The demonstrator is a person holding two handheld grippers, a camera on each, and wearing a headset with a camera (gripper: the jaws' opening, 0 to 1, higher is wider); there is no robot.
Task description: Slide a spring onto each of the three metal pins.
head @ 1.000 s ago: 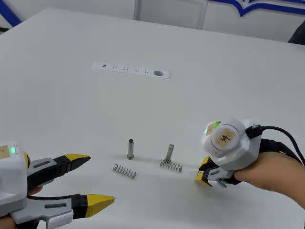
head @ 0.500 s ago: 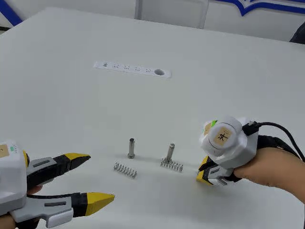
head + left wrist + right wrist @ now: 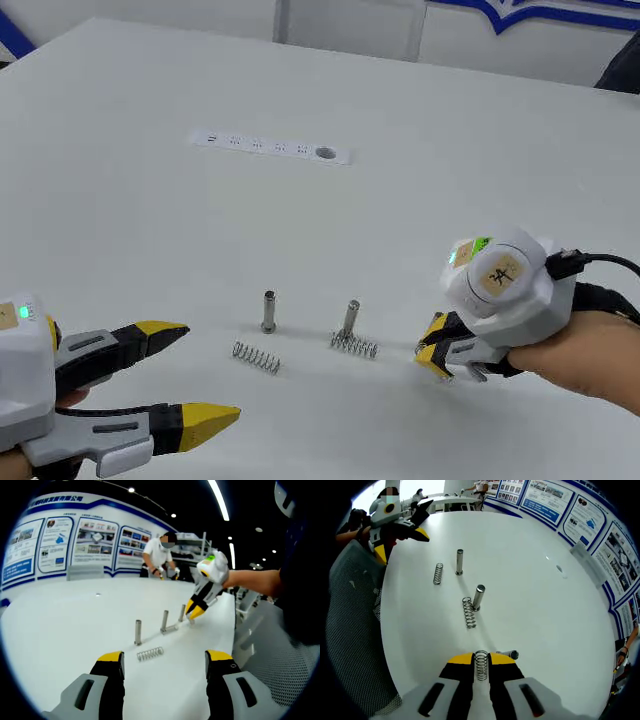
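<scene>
Two metal pins stand upright on the white table, one on the left (image 3: 268, 311) and one in the middle (image 3: 350, 318). A loose spring (image 3: 256, 357) lies in front of the left pin. Another spring (image 3: 354, 345) lies against the base of the middle pin. My right gripper (image 3: 438, 356) is low over the table to the right, shut on a third spring (image 3: 481, 665) that runs along its jaws. The third pin (image 3: 509, 654) is just beside its tips. My left gripper (image 3: 195, 372) hovers open at the bottom left, with nothing between its fingers; all three pins (image 3: 164, 621) stand ahead of it.
A white power strip (image 3: 270, 147) lies flat farther back on the table (image 3: 120, 180). A mesh chair back (image 3: 355, 630) stands at the table's near edge. A person (image 3: 160, 555) stands at a bench in the background.
My right gripper has drifted slightly to the right, away from the middle pin, still holding its spring. The left gripper, pins and loose springs have stayed put.
</scene>
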